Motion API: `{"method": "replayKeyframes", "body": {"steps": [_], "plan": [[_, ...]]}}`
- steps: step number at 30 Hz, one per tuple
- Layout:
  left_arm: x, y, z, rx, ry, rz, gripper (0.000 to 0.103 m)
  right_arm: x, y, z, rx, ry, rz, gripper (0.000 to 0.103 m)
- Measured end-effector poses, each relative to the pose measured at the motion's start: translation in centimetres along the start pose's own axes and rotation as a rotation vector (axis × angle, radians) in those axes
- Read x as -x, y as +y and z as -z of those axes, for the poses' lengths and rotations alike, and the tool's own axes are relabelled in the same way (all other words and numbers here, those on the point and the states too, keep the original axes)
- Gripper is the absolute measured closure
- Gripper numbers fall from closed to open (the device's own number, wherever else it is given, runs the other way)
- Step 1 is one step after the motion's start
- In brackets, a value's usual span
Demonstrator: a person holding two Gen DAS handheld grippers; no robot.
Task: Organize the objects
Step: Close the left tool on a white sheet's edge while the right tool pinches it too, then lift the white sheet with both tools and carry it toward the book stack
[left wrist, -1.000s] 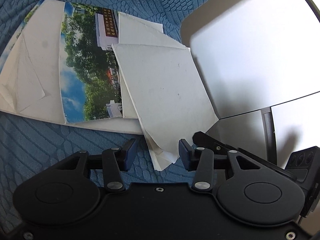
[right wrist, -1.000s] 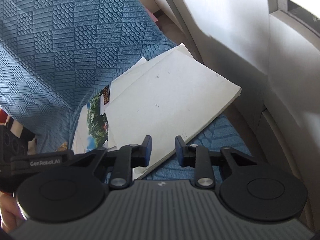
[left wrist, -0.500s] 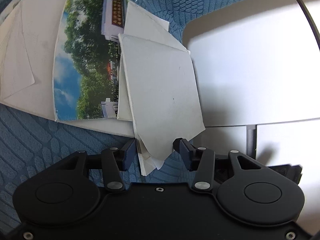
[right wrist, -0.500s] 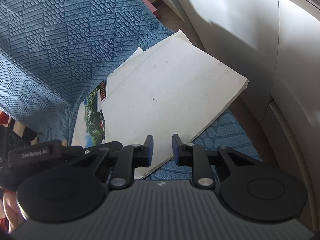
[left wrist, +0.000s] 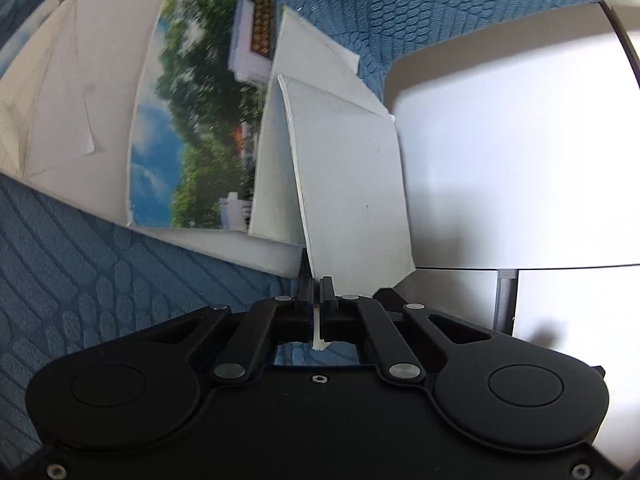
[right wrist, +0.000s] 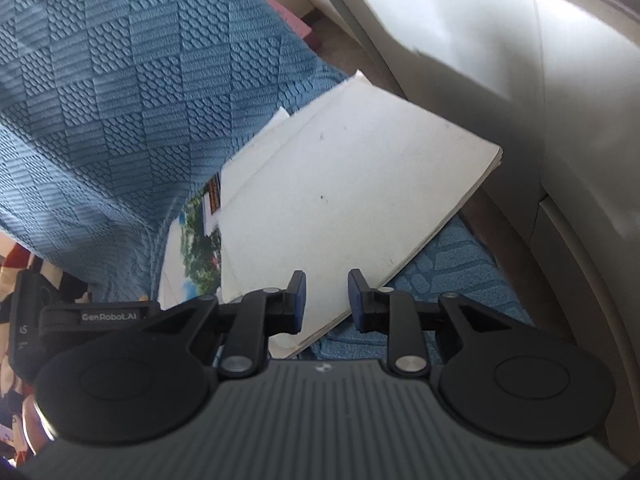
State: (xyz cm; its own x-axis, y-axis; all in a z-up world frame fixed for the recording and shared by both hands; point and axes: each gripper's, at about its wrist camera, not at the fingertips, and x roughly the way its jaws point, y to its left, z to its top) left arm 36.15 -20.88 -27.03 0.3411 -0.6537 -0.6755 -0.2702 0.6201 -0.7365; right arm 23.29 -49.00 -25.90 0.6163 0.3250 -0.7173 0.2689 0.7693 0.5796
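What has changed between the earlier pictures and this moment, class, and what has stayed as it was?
The left gripper has just closed its jaws on the near corner of the top white sheet, which now tilts up on edge. The right gripper stays open above the sheet's edge. The photo print and blue cloth lie unchanged.

Blue textured bedspread, quilted in patterned blocks, spread under everything. Lying right on it: a large white sheet, a glossy landscape photo overlapping that, more white sheets overlapping the photo's edge. Pale smooth panel just beside.
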Motion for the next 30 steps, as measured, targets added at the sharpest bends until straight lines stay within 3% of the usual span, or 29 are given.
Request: {"method": "replayKeyframes", "body": {"steps": [1,5,9,13,16,18,20,22,28,30], "plan": [[0.3,-0.5,0.1,-0.017,-0.011,-0.001,0.102,0.5,-0.1,0.0,-0.018,-0.012,-0.002,0.075],[1.2,-1.9,0.1,-0.038,-0.030,0.018,0.103,2.0,-1.5,0.8,-0.173,-0.039,-0.049,0.051],[1.7,-2.5,0.3,-0.027,-0.033,0.055,0.103,2.8,-2.5,1.6,-0.303,-0.055,-0.081,0.048],[2.3,-3.0,0.8,-0.022,-0.034,0.076,0.103,2.1,-3.5,2.0,-0.472,-0.052,-0.198,0.047],[3.0,-3.1,1.2,-0.017,-0.035,0.088,0.103,1.1,-3.4,2.1,-0.560,-0.049,-0.231,0.048],[3.4,-3.1,1.4,0.002,-0.036,0.096,0.103,0.6,-3.4,2.3,-0.616,-0.035,-0.224,0.051],[3.8,-2.8,1.2,0.051,-0.050,0.116,0.103,0.4,-3.4,2.5,-0.658,-0.044,-0.250,0.074],[4.2,-2.5,1.1,0.073,-0.074,0.124,0.102,0.8,-3.1,2.5,-0.668,-0.064,-0.260,0.087],[4.4,-1.8,1.8,0.134,-0.043,0.147,0.085,3.6,-1.1,1.1,-0.594,-0.112,-0.260,0.099],[4.6,-1.7,2.1,0.154,-0.034,0.189,0.067,4.5,-0.2,0.7,-0.552,-0.120,-0.261,0.099]]}}
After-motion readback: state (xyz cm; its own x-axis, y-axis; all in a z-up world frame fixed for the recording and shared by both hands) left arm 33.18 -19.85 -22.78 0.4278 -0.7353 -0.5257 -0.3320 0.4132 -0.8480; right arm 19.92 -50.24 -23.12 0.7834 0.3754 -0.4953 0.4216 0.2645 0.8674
